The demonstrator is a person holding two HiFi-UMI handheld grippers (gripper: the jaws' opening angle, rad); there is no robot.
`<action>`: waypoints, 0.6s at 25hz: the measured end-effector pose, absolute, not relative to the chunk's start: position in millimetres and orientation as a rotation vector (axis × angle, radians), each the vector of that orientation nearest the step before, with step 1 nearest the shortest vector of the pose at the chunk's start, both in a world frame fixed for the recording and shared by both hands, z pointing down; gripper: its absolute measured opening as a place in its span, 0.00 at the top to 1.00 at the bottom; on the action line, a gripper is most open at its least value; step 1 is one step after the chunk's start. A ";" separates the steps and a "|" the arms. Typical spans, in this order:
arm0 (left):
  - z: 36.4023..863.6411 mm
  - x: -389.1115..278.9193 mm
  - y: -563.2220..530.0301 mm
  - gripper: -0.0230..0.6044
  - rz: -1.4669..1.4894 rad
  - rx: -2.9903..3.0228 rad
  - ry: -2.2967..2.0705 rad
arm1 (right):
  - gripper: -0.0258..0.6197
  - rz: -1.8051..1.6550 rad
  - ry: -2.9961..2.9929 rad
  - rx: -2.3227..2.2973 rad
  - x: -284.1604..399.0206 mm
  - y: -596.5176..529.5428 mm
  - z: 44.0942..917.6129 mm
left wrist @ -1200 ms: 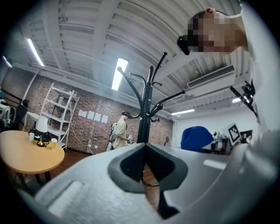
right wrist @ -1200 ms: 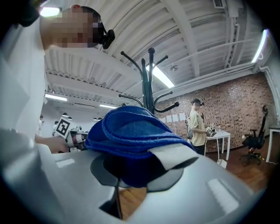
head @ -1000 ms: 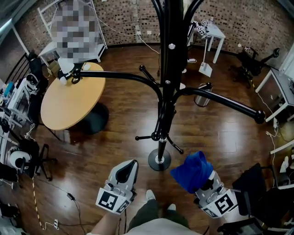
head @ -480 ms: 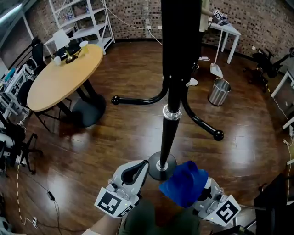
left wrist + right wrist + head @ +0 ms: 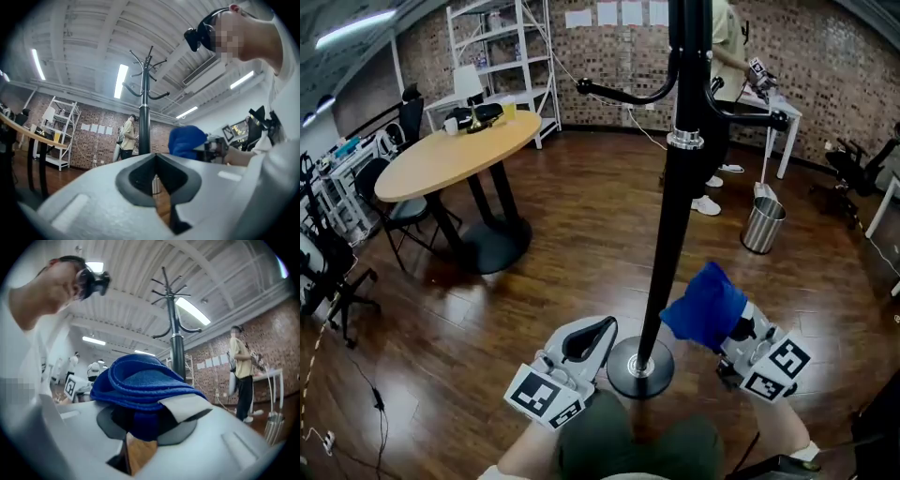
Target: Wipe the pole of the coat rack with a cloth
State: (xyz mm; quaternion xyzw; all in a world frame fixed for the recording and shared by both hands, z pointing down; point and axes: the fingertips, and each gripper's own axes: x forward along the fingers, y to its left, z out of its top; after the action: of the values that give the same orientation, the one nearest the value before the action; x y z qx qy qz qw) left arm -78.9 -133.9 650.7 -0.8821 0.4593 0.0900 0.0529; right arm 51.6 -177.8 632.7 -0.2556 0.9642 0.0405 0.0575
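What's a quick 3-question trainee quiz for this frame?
1. True or false: the left tool holds the cloth.
2. In the head view, the bin is: A) left of the pole B) right of the pole C) hung on the pole.
3. Fill in: the left tool's jaws are ____ (apart/together).
Key: 1 false, the right tool holds it; 2 B; 3 together.
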 end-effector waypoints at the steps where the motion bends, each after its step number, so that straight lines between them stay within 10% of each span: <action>1: 647.2 -76.6 -129.4 0.96 0.276 -2.683 1.382 | 0.80 0.075 2.904 -0.796 55.9 -189.9 619.8; 9: 648.3 -97.4 -119.8 0.96 0.269 -2.616 1.486 | 0.80 0.142 2.959 -0.830 28.7 -265.9 489.9; 15: 668.1 -89.2 -116.4 0.96 0.285 -2.631 1.511 | 0.80 0.038 3.037 -0.894 24.8 -289.7 678.2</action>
State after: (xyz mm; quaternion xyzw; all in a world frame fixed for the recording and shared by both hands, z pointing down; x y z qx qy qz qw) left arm -89.2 -116.4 668.1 -0.8624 0.4952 0.0934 0.0472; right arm 24.8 -289.7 678.2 -0.2824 0.9592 0.0120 -0.0122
